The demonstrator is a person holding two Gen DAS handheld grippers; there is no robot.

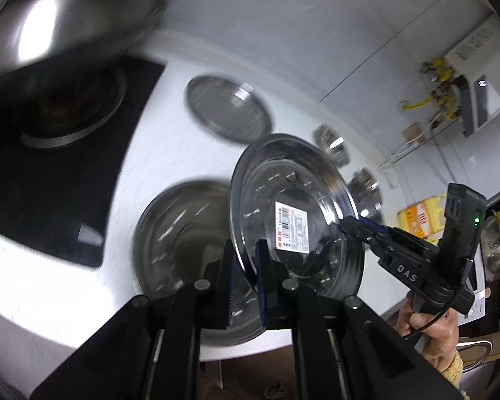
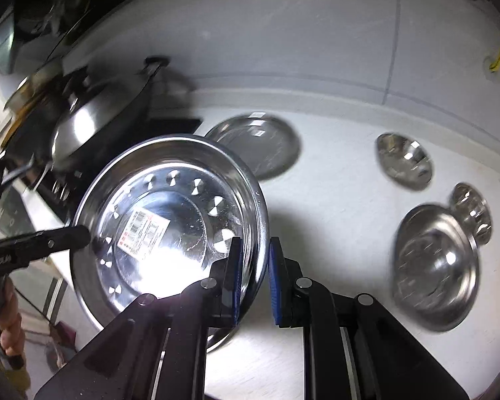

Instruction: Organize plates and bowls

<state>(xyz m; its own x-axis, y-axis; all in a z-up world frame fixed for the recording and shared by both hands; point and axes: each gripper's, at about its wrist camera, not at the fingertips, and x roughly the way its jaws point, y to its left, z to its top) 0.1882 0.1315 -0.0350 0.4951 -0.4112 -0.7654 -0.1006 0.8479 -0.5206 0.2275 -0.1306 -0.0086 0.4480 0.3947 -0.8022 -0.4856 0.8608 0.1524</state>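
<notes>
Both handheld grippers, left (image 1: 246, 280) and right (image 2: 255, 280), are clamped on opposite rims of a labelled steel plate (image 2: 170, 230) held tilted above the white counter (image 2: 333, 220). Another plate (image 2: 256, 145) and several bowls (image 2: 436, 266) lie below, beside the stove (image 1: 50, 180).

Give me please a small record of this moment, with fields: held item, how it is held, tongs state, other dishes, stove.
held item: steel plate with barcode sticker, lifted over the white counter
how it is held: left tongs and right tongs each clamp its rim, on opposite sides
tongs state: both shut on the plate
other dishes: flat steel plate; wide steel bowl; two small steel bowls
stove: black cooktop with wok
</notes>
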